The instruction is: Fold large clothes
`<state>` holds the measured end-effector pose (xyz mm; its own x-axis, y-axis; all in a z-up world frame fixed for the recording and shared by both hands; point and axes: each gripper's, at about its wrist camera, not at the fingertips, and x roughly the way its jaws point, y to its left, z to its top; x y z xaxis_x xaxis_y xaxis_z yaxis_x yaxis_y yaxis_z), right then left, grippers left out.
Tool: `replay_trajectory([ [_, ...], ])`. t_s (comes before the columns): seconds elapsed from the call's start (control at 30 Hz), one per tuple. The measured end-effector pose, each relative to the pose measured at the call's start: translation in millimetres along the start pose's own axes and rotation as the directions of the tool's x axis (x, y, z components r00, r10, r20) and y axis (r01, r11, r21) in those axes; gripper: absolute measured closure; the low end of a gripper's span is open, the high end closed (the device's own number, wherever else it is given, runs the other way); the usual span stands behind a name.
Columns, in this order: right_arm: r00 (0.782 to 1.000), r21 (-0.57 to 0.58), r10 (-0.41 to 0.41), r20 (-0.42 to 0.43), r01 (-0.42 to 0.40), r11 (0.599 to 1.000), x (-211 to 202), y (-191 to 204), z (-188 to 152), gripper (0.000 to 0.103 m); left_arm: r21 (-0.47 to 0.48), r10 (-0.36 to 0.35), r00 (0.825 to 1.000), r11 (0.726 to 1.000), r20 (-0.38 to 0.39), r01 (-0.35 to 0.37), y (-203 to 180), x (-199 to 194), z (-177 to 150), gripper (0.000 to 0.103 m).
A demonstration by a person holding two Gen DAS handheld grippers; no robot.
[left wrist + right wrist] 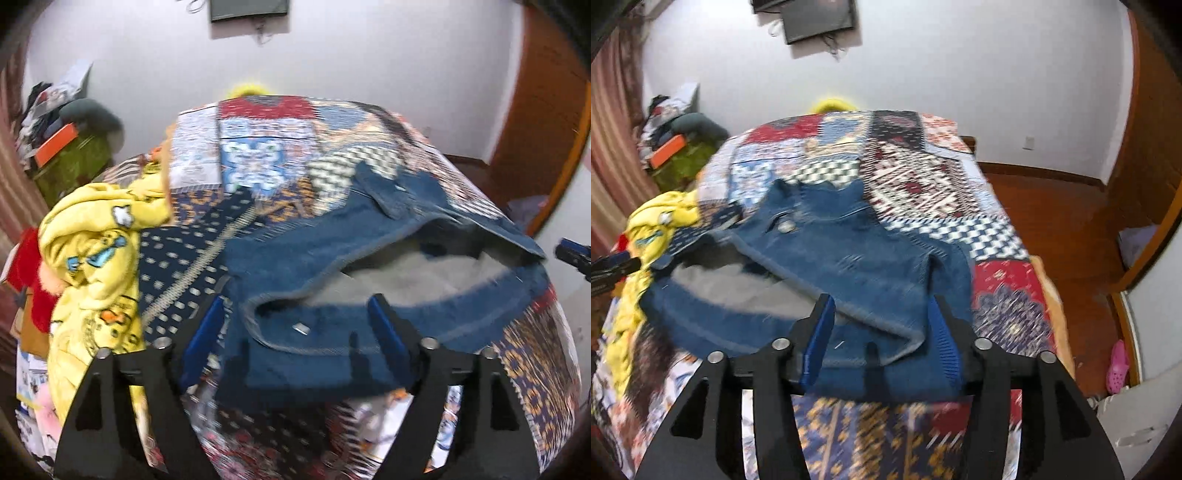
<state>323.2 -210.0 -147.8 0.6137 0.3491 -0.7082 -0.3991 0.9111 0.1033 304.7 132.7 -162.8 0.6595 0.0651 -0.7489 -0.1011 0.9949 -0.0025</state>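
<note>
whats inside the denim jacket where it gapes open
A pale grey fleecy lining shows inside the denim jacket. Deeper in, the folded denim covers the rest. Underneath lies the patchwork bedspread, hidden where the jacket sits.

The left gripper (297, 325) points toward 12 o'clock, its two blue-padded fingers (205, 334) spread wide apart, black linkage arms splaying out to 7 and 5 o'clock. The right gripper (882, 321) is posed likewise, fingers (822, 332) parted wide. In each wrist view the other gripper's tip pokes in from the side, at roughly 3 and 9 o'clock.
</note>
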Motion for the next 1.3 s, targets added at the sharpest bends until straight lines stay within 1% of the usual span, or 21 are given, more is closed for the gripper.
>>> replay_trajectory([
  [0.1,0.998,-0.012,0.049,-0.043,-0.049,0.999,6,14,-15,0.048,0.055,-0.049,0.997,0.997,-0.052,0.052,-26,7,-19,0.019],
  [0.2,0.992,-0.035,0.082,-0.099,-0.086,0.996,20,28,-33,0.048,0.098,-0.071,0.993,0.992,-0.096,0.080,-47,19,-35,0.019],
  [0.3,0.985,-0.060,0.087,-0.150,-0.097,0.994,39,41,-46,0.048,0.134,-0.049,0.989,0.989,-0.139,0.068,-62,43,-46,0.019],
  [0.37,0.981,-0.063,0.090,-0.173,-0.102,0.993,53,48,-50,0.048,0.130,-0.020,0.988,0.991,-0.151,0.039,-64,57,-47,0.019],
  [0.4,0.980,-0.063,0.088,-0.179,-0.101,0.993,61,50,-49,0.048,0.122,-0.017,0.988,0.992,-0.151,0.036,-63,62,-46,0.019],
  [0.5,0.987,-0.068,0.076,-0.144,-0.087,0.994,70,52,-38,0.048,0.133,-0.059,0.990,0.988,-0.127,0.076,-56,73,-30,0.019],
  [0.53,0.988,-0.071,0.079,-0.135,-0.090,0.993,74,52,-31,0.048,0.137,-0.050,0.990,0.988,-0.128,0.068,-49,82,-19,0.019],
  [0.6,0.985,-0.068,0.105,-0.139,-0.115,0.991,87,47,-10,0.048,0.109,-0.057,0.988,0.991,-0.145,0.073,-37,94,-1,0.019],
  [0.63,0.983,-0.063,0.113,-0.143,-0.123,0.990,93,45,-2,0.048,0.090,-0.066,0.986,0.993,-0.151,0.080,-28,104,15,0.019],
  [0.67,0.982,-0.056,0.121,-0.148,-0.130,0.990,100,42,9,0.048,0.082,-0.049,0.988,0.995,-0.149,0.062,-22,110,24,0.019],
  [0.7,0.982,-0.046,0.118,-0.147,-0.126,0.991,107,40,19,0.048,0.077,-0.006,0.989,0.997,-0.145,0.017,-15,118,36,0.019],
  [0.77,0.986,-0.026,0.096,-0.134,-0.100,0.995,120,34,42,0.048,0.057,0.087,0.987,0.995,-0.138,-0.080,3,133,61,0.019],
  [0.83,0.996,-0.002,0.028,-0.086,-0.028,1.000,124,27,64,0.048,0.011,0.144,0.980,0.990,-0.136,-0.143,22,142,81,0.019],
  [0.87,0.998,0.006,-0.022,-0.059,0.022,1.000,123,25,72,0.048,-0.023,0.147,0.980,0.988,-0.131,-0.151,33,141,88,0.019],
  [0.9,0.998,0.016,-0.062,-0.033,0.062,0.998,120,22,81,0.048,-0.059,0.141,0.983,0.987,-0.119,-0.149,42,137,92,0.019],
  [0.93,0.997,0.030,-0.073,-0.015,0.073,0.997,117,20,87,0.048,-0.089,0.130,0.986,0.986,-0.101,-0.139,49,131,93,0.019],
  [1.03,0.999,0.058,-0.021,0.025,0.020,0.998,100,18,91,0.048,-0.119,0.077,0.996,0.989,-0.055,-0.083,53,109,91,0.019],
  [1.1,0.999,0.043,0.003,0.039,-0.005,0.999,90,28,83,0.047,-0.113,0.059,0.997,0.992,-0.040,-0.063,47,97,86,0.019],
  [1.17,0.999,0.011,0.027,0.035,-0.027,1.000,88,38,76,0.047,-0.088,0.040,0.999,0.995,-0.034,-0.043,36,88,79,0.019],
  [1.23,0.998,-0.018,0.054,0.022,-0.053,0.998,88,54,65,0.046,-0.057,0.016,0.999,0.998,-0.038,-0.018,23,86,73,0.019],
  [1.3,0.995,-0.041,0.101,-0.005,-0.101,0.994,90,69,52,0.046,-0.027,-0.020,0.999,0.999,-0.045,0.019,9,84,62,0.019],
])
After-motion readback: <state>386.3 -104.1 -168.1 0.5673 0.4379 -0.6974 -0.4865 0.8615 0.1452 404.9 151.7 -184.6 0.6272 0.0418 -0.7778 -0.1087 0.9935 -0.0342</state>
